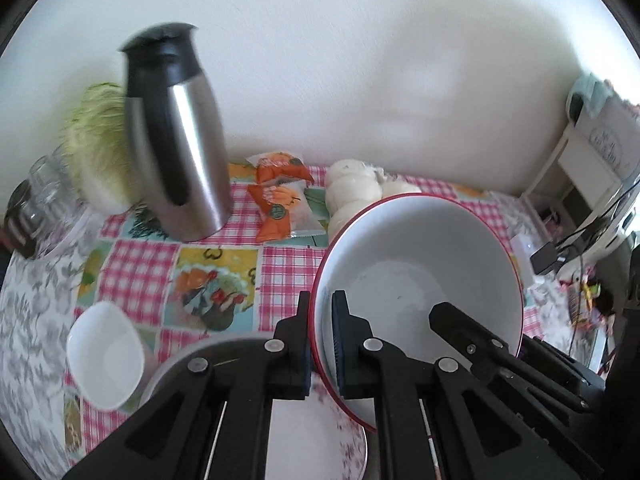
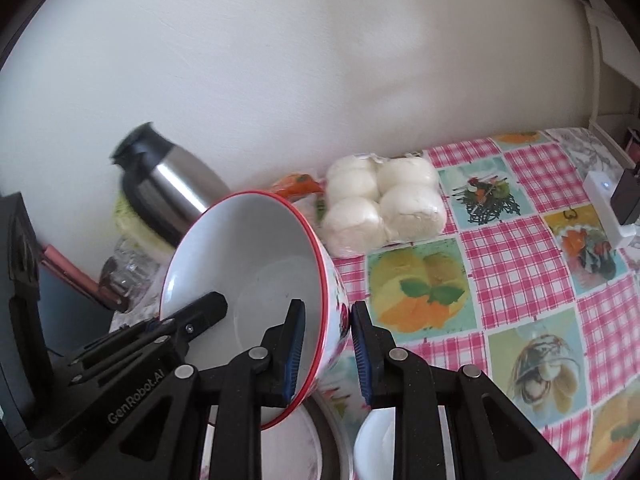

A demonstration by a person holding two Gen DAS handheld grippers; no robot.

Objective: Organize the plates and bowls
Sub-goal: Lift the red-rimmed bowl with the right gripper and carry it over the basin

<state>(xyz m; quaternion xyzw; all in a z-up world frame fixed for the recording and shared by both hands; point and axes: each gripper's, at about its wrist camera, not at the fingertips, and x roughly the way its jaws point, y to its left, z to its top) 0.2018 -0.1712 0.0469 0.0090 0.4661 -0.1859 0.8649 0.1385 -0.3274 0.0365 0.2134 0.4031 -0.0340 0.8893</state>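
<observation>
A white bowl with a red rim (image 1: pixel 420 280) hangs tilted above the table, held from both sides. My left gripper (image 1: pixel 320 344) is shut on its left rim, one finger inside, one outside. My right gripper (image 2: pixel 326 354) straddles the bowl's (image 2: pixel 248 256) right wall; its outer pad (image 2: pixel 362 360) stands a little off the floral outside. A pale plate (image 1: pixel 320 440) lies under the bowl, also in the right wrist view (image 2: pixel 296 448). A small white dish (image 1: pixel 106 354) sits at the left, and another white dish (image 2: pixel 376 444) shows under my right gripper.
A steel thermos jug (image 1: pixel 180 152) stands at the back left, with a cabbage (image 1: pixel 96 148) and glass jars (image 1: pixel 36 208) beside it. Orange snack packets (image 1: pixel 280 200) and bagged white buns (image 2: pixel 384 204) lie by the wall. A white charger (image 2: pixel 608 208) is at the right.
</observation>
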